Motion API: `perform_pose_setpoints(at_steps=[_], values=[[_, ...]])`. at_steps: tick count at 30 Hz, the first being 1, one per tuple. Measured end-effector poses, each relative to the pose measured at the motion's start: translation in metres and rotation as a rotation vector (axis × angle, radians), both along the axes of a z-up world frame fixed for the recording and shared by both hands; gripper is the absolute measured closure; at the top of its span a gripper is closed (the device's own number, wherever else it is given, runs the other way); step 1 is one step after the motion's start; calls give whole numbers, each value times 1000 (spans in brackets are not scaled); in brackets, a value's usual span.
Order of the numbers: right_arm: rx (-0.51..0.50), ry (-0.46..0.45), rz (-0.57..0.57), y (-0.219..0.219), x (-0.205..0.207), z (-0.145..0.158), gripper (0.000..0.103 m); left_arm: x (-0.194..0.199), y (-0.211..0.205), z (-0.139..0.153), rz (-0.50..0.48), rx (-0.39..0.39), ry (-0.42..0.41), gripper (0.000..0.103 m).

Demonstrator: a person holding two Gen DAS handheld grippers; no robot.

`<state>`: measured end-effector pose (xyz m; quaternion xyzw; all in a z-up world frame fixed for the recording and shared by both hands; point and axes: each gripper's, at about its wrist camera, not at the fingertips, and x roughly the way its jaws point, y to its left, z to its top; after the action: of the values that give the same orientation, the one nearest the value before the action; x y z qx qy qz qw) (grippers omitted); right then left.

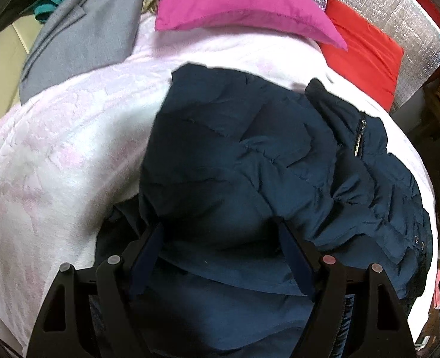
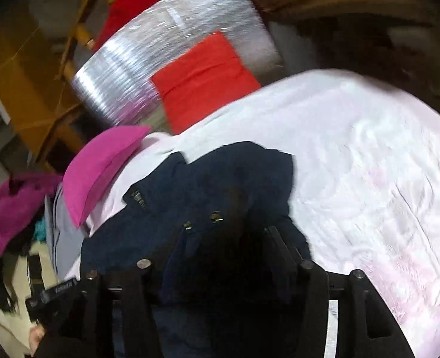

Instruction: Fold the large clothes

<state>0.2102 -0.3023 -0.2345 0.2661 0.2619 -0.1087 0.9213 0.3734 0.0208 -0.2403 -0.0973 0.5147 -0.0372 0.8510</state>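
Observation:
A navy quilted puffer jacket lies bunched on a pale pink blanket; its zipper shows at the right. My left gripper stands open just above the jacket's near edge, with fabric bulging between its fingers. In the right wrist view the same jacket shows with metal snaps. My right gripper is low over the jacket with its fingers apart and dark fabric between them.
A magenta pillow, a red cushion, a silver foil-wrapped block and a grey garment lie at the far side. The blanket spreads to the right. Wooden furniture stands beyond the bed.

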Motion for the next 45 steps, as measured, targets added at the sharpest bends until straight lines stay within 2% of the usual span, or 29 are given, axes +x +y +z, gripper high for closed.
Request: perform_pose_setpoints(at_steps=[4, 6, 9, 12, 14, 15, 19, 23, 25, 28, 30, 33, 35, 37, 39, 40, 41, 45], values=[[-61, 62, 65, 25, 24, -6, 57, -6, 6, 15, 34, 29, -79, 23], [-49, 140, 69, 28, 40, -21, 57, -6, 8, 18, 39, 26, -98, 23], [11, 247, 55, 21, 50, -49, 59, -3, 8, 9, 29, 28, -61, 23], [19, 254, 52, 20, 51, -57, 58, 5, 4, -3, 13, 54, -3, 23], [-4, 274, 77, 20, 53, -56, 55, 4, 3, -6, 15, 57, 5, 23], [1, 275, 84, 21, 54, -58, 54, 4, 3, -6, 14, 59, 4, 23], [95, 209, 141, 15, 51, -61, 32, 4, 3, -11, 3, 61, 16, 20], [112, 204, 165, 14, 49, -59, 32, 6, 2, -16, -6, 60, 35, 16], [152, 199, 177, 9, 44, -54, 32, 7, 1, -16, -8, 62, 34, 16], [217, 140, 174, -5, 30, -40, 32, 6, 5, -11, 7, 47, 20, 16], [212, 108, 124, -18, 21, -29, 32, 3, 6, -4, 16, 58, -12, 16], [146, 135, 69, -27, 18, -18, 31, -2, 3, 10, 11, 87, -89, 16], [162, 151, 76, -31, 19, -21, 32, -5, -1, 15, -8, 90, -118, 16], [181, 188, 82, -28, 24, -31, 32, -4, -7, 12, -38, 89, -110, 16], [193, 229, 97, -25, 30, -46, 41, 0, -13, 3, -62, 105, -66, 16], [188, 257, 109, -21, 34, -53, 60, 2, -15, -3, -71, 124, -42, 16], [164, 284, 102, -18, 36, -58, 71, 5, -19, -10, -81, 157, -16, 16], [61, 288, 88, -13, 38, -46, 85, 4, -20, -8, -88, 177, -25, 16]])
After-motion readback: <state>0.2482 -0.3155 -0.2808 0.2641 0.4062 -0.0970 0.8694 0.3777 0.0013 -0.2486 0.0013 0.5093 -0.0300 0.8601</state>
